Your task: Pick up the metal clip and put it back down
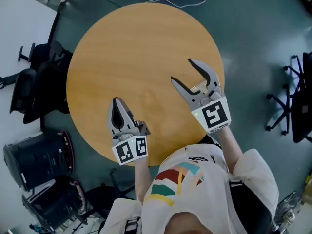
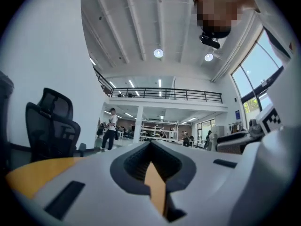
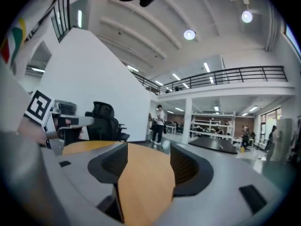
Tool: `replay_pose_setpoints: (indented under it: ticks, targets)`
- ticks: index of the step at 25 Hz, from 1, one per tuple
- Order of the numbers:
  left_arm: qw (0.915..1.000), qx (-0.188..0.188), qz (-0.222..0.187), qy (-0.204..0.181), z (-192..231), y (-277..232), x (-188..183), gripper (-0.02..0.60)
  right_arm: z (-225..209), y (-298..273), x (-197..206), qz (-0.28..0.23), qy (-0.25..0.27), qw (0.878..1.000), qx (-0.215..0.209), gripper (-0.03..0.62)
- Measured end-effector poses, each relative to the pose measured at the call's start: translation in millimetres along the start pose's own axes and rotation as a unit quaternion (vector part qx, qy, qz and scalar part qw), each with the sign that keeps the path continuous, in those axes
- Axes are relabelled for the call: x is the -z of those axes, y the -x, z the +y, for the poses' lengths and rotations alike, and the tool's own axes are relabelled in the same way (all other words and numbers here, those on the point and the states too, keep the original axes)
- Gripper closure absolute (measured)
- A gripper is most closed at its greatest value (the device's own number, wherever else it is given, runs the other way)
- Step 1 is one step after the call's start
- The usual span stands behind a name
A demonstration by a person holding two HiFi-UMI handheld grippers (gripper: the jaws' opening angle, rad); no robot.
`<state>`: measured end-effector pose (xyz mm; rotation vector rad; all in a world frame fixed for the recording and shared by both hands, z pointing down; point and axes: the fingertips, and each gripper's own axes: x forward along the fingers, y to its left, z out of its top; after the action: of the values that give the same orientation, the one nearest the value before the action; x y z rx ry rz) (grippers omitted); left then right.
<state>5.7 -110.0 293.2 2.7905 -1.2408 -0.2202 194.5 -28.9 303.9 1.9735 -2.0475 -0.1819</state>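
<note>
Round wooden table [image 1: 136, 43] is sitting on a grey-green floor [image 1: 253, 28], w/ black office chairs [image 1: 41, 82] crowding its left edge and another chair [image 1: 297, 96] standing well off its right edge, partly cut off by the frame. The metal clip isn't being picked out in any view; only a faint smudge [image 1: 148, 100] is showing near the table's middle, too vague to call, so where the clip is lying vs. either claw can't be told. The left gripper [image 1: 116, 101] is hovering over the table's near edge, jaws pressing together at the tips w/ nothing held, just a sliver of tabletop showing through the gap behind them. The right gripper [image 1: 181, 70] is hanging over the table's near-right part, jaws spread wide, only tabletop showing between them. Whether either is touching the wood can't be told.
</note>
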Motion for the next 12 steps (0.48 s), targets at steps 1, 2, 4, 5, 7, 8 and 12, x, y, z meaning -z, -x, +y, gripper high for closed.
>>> replay_pose_setpoints:
  ticks: [1,2,4,5,7,8,12]
  targets:
    - [0.9999,-0.009,-0.002,-0.01,8,1,-13,0.538,9,-8,-27,-0.042,-0.013,0.999,-0.017,0.301]
    - [0.9997,-0.016,-0.004,-0.017,17,2,-25,0.538,19,-16,-52,-0.083,-0.046,0.995,-0.028,0.301]
    - [0.9987,-0.042,-0.012,-0.025,44,-1,-49,0.538,50,-42,-84,-0.107,-0.103,0.987,-0.069,0.301]
    - [0.997,-0.07,-0.021,-0.025,62,-2,-59,0.538,70,-63,-96,-0.106,-0.108,0.983,-0.109,0.301]
    - [0.9902,-0.132,-0.041,-0.018,104,1,-74,0.538,115,-105,-120,-0.118,-0.091,0.97,-0.194,0.301]
    - [0.9873,-0.151,-0.047,-0.012,122,5,-79,0.538,138,-120,-130,-0.124,-0.082,0.964,-0.223,0.301]
    - [0.9833,-0.173,-0.055,0.009,163,39,-89,0.538,209,-136,-144,-0.123,-0.07,0.955,-0.26,0.301]
